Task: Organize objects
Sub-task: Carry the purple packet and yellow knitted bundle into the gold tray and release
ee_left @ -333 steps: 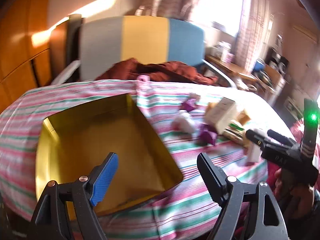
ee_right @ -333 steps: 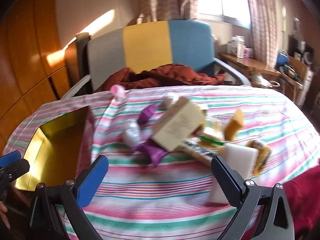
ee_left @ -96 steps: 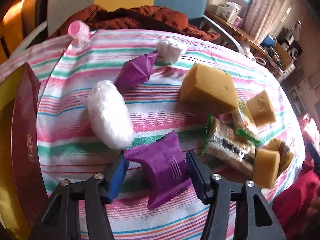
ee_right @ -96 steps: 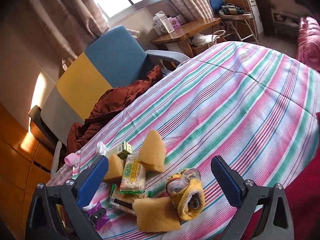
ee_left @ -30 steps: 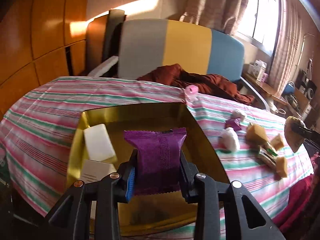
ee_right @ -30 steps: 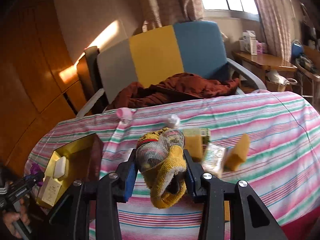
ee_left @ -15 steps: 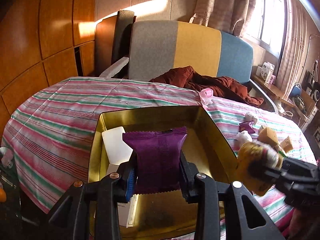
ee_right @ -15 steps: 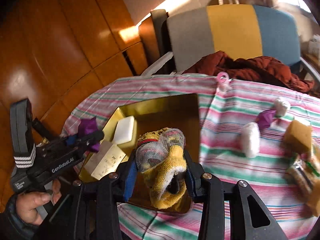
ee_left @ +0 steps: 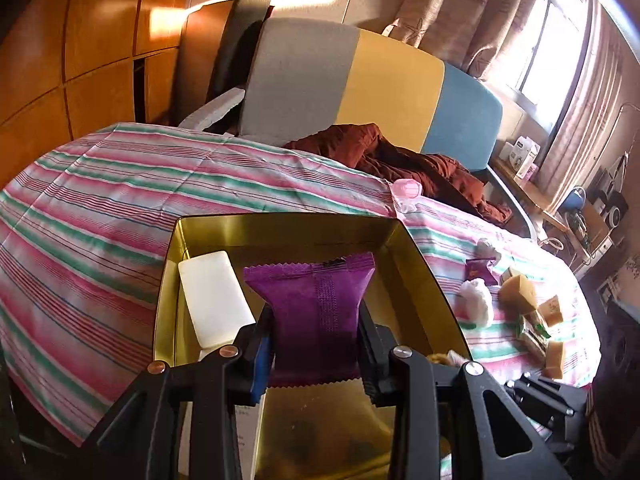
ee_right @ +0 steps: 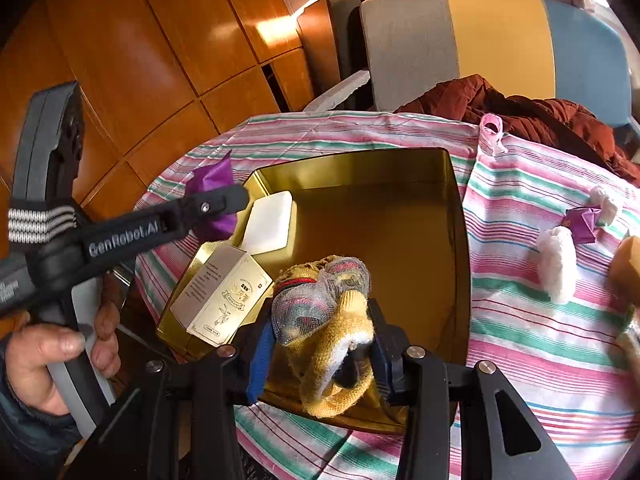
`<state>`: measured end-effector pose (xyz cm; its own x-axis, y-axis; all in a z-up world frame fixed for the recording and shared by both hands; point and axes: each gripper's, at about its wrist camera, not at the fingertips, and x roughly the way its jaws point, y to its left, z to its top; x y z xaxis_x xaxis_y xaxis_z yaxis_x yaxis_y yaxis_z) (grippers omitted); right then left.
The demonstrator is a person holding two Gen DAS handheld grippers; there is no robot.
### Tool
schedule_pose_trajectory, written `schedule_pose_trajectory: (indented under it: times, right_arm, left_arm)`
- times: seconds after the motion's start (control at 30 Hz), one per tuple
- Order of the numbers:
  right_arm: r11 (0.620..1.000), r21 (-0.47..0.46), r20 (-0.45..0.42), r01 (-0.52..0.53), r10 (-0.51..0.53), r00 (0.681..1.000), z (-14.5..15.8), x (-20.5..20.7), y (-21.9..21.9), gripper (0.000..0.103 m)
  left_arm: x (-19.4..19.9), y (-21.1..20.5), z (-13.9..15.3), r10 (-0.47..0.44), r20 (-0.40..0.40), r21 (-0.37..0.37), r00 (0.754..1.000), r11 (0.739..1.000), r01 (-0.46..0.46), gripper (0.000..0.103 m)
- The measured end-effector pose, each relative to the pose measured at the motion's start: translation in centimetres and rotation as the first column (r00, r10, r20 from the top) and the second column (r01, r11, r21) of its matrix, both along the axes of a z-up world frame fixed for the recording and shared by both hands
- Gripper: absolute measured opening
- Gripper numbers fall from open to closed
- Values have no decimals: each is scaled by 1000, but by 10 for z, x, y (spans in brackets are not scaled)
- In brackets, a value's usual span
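Left tongs (ee_left: 316, 354) clamp a crinkle-edged purple packet (ee_left: 314, 304) — right tongs (ee_right: 320, 354) pinch a bunched yellow sock (ee_right: 324, 320).

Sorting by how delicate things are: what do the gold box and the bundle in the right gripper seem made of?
Gold box: likely thin metal tin, glossy; its walls mirror light and contents. Bundle in the right hand-held gripper: soft knitted yellow fabric, apparently wrapped in fine mesh; looped stitches show.

Both grippers are black plastic, blue pads inside the jaws, copper and silver screws along the arms. The left gripper (ee_right: 224, 204) bears white "GenRobot.AI" lettering, a grey-striped band, grey handle; dark blue sleeve (ee_right: 24, 436).
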<state>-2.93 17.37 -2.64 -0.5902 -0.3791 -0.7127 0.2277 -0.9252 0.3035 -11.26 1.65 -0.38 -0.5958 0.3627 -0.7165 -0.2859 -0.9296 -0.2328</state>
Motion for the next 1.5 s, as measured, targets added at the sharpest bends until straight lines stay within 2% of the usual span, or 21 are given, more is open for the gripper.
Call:
schedule_pose_trajectory:
  times: [0.17,0.23,0.3,0.33,0.37,0.4,0.47,0.6,0.67,0.97,1.17,1.33,1.5]
  right_arm:
    - [1000,-7,8,-14,14,1000,-5,-7,-8,45]
    - [1000,-5,13,-27,27,1000,-8,-8,-14,47]
    - [999,-10,18,-46,46,999,-11,-9,-19,53]
    - [998,-18,23,-56,57,998,-13,-9,-21,61]
    - [998,-20,23,-63,63,998,-14,-8,-23,67]
    - [997,-20,22,-72,72,997,-15,-7,-25,68]
    - [996,-28,28,-80,80,996,-17,-5,-26,72]
    - [995,-43,34,-85,87,996,-17,-1,-28,76]
    - [996,-41,29,-85,86,996,-15,3,-29,78]
    - [999,-29,-4,-27,27,1000,-8,17,-19,94]
    - [998,47,-128,47,-41,991,7,36,-15,103]
    - [981,156,-241,119,-79,967,19,48,-17,103]
    - [959,213,-262,184,-126,957,22,49,-11,103]
  left_arm:
    - [-25,4,0,-7,17,2,1000,1000,7,37]
    - [-34,7,-1,-19,18,4,1000,1000,19,50]
    - [-44,5,-4,-12,45,25,999,1000,11,55]
    - [-47,3,-5,-2,58,44,998,999,-1,55]
    - [-49,0,-5,18,63,42,998,999,-21,55]
    - [-48,-1,-3,39,50,23,998,999,-41,55]
    - [-41,-5,2,66,6,4,998,998,-66,55]
    - [-24,-21,5,106,-10,22,994,994,-106,55]
    - [-13,-26,4,126,-28,3,992,992,-126,55]
    - [40,-42,-4,180,-40,15,983,984,-180,56]
    - [66,-30,3,167,-129,-66,978,982,-177,56]
    - [80,-17,7,143,-171,-119,975,979,-165,57]
    - [90,-7,7,132,-182,-140,974,977,-158,57]
